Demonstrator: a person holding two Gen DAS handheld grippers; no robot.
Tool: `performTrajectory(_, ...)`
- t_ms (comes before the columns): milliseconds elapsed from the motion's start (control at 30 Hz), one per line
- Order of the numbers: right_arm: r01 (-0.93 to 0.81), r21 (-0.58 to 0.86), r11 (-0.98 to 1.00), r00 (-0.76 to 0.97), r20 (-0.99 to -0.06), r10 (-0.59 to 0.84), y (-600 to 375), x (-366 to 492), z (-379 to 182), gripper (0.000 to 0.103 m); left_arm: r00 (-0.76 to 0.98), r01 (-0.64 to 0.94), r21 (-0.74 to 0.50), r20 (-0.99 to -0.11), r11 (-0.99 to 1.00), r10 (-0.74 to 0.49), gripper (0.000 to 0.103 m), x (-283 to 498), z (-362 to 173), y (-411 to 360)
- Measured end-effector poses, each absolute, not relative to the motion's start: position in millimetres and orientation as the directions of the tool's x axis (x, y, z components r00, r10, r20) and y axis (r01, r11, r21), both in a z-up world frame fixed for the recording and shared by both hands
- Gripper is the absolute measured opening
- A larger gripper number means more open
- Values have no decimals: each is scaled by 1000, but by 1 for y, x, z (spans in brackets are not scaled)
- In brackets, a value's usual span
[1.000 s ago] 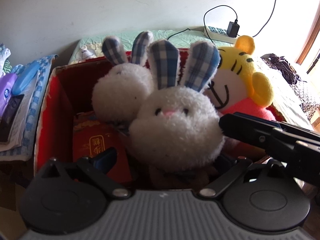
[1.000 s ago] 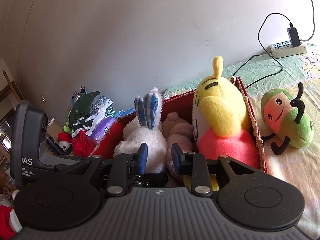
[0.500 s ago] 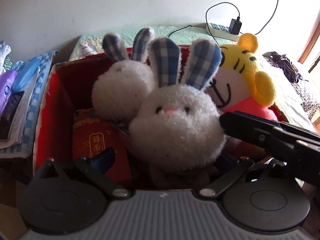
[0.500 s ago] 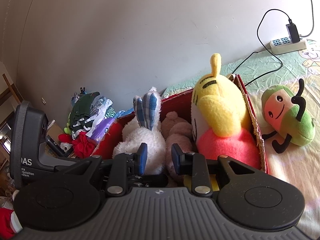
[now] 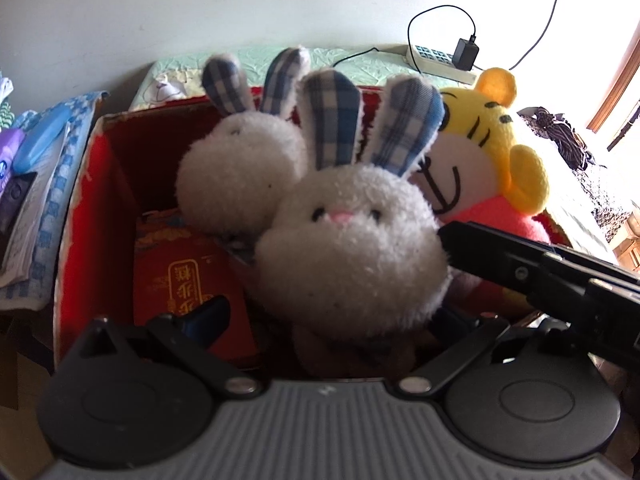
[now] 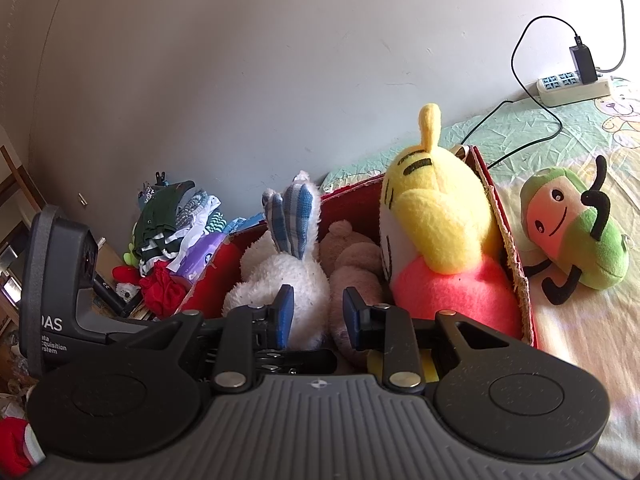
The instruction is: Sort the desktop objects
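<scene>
Bedroom: plain wall, red box (image 5: 76,216) on the bed.
Rabbit (image 5: 352,248): in box, soft, light; grab its body.
Left tool (image 5: 320,320): spread around it.
Right tool (image 6: 316,312): nearly closed, pinching white plush.

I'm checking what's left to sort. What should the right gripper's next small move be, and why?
Probably lift the right gripper out of the red box and swing it toward the green plush. Its fingers are nearly closed by the white bunny, which already sits in the box with the yellow tiger, while the green plush lies alone outside it.
</scene>
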State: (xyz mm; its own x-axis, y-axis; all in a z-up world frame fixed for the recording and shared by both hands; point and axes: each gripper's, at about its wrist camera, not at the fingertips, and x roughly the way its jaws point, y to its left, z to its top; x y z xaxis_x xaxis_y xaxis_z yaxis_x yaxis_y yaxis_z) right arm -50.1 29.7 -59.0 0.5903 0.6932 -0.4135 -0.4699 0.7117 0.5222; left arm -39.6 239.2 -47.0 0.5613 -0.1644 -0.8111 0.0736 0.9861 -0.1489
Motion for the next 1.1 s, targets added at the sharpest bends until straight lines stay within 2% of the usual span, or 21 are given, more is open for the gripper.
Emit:
performTrajectory(233,-461,521,719,609,-404,683,30,-54,-59,29,572,87,-138,-804,987,-162,102,-41,-46,237)
performTrajectory(633,-504,507,699,587,-392,708,27,-53,-58,29,639,60,-60,-764,996,-85,102,-54,-40,229)
performTrajectory(867,-552,567,611,570,-279,773,-4,-57,-42,33,700,35,-26,-713,999,-43,102,-75,-14,222)
performTrajectory(1033,-509,618,599,618,-222,754,-53,-51,-32,35,733,52,-97,-672,994,-105,102,-80,11,208)
performTrajectory(1100,-468,630,620,652,-227,723,-78,-47,-33,40,744,89,-145,-649,985,-162,102,-83,20,196)
